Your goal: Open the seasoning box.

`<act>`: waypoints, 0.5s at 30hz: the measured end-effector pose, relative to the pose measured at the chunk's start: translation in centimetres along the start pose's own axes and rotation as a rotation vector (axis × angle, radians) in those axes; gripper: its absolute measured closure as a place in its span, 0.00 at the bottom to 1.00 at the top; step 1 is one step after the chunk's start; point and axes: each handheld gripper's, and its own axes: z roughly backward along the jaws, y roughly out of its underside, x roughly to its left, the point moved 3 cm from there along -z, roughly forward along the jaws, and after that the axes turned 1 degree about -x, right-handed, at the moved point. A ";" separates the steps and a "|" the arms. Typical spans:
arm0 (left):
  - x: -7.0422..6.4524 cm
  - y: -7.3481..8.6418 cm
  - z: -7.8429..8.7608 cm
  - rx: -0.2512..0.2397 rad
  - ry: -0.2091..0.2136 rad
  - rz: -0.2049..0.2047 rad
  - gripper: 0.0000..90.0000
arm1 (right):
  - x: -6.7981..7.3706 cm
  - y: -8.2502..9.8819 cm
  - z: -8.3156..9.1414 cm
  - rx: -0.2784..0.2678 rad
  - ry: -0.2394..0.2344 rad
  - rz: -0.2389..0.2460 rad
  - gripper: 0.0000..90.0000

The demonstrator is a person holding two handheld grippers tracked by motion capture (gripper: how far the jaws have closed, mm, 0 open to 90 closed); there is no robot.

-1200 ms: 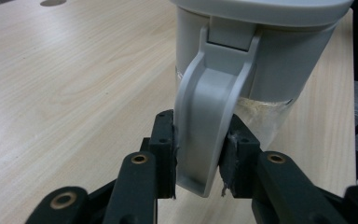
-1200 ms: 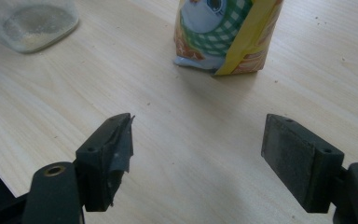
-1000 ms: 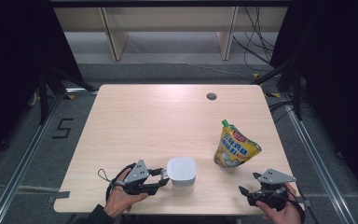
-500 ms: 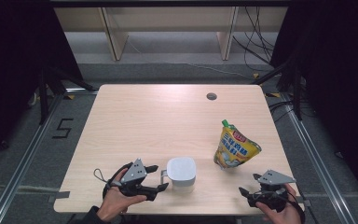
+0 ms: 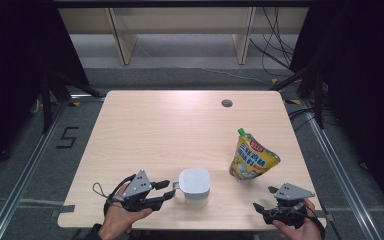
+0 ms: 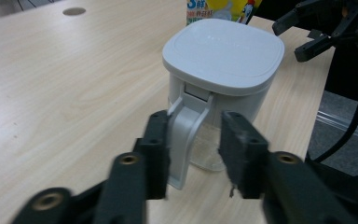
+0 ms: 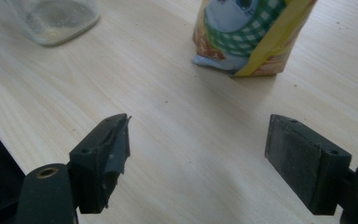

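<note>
Light wood tabletop (image 5: 170, 130) with a round cable hole (image 5: 226, 103) near the far edge, sitting on grey carpet floor (image 5: 25, 165). Black curtains (image 5: 15, 55) hang on both sides, a pale shelf unit (image 5: 180, 25) stands behind, and there's a "5" marking (image 5: 68, 137) taped on the floor.
</note>
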 end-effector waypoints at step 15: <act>-0.9 -2.7 -0.4 -0.052 0.010 -0.017 0.99 | 0.8 -0.3 0.0 0.006 -0.024 0.054 0.33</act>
